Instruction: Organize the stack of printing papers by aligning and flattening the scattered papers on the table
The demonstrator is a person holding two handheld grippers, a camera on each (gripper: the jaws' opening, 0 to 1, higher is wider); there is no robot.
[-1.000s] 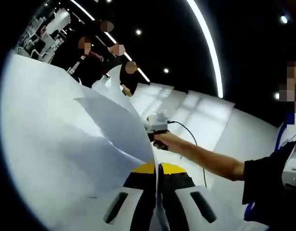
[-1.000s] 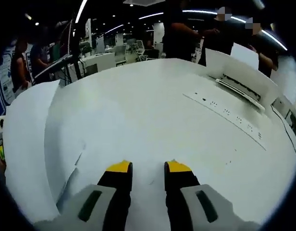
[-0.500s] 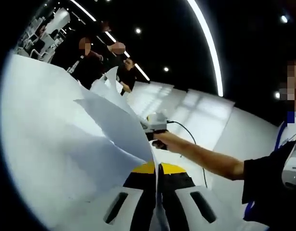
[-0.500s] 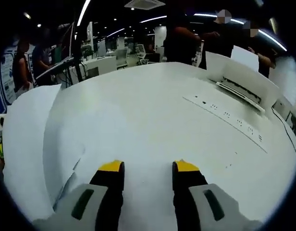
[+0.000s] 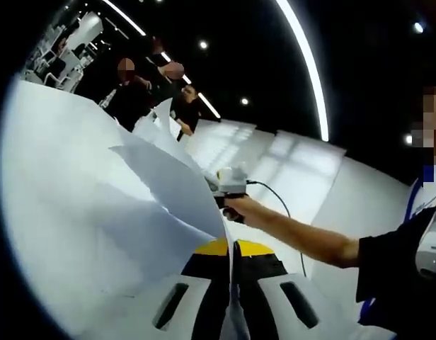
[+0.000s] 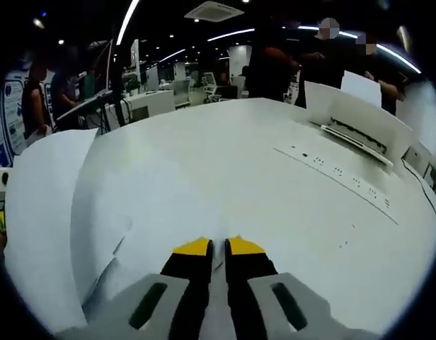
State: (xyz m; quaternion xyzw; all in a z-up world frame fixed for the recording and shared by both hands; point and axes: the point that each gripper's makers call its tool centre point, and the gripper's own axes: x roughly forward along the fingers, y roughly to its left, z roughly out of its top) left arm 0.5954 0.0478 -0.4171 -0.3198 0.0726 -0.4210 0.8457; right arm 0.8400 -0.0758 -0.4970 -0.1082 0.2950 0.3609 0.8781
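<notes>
**Both grippers pinching loose paper over a white table**

In the left gripper view, our left gripper (image 5: 232, 249) has its yellow-tipped jaws pressed together on the edge of the papers (image 5: 112, 191), which rise in a large white sheaf to the left, one sheet curling forward over the others. Just beyond the jaws, a hand (image 5: 236, 207) on a bare forearm holds the right gripper, with a cable trailing off it.

In the right gripper view, our right gripper (image 6: 218, 248) is nearly closed, a thin sheet edge between the tips. The papers (image 6: 55, 205) spread leftward over the white table (image 6: 274, 163). Far right stands an open white box (image 6: 352, 117) with a sheet upright in it. People stand beyond the table.
</notes>
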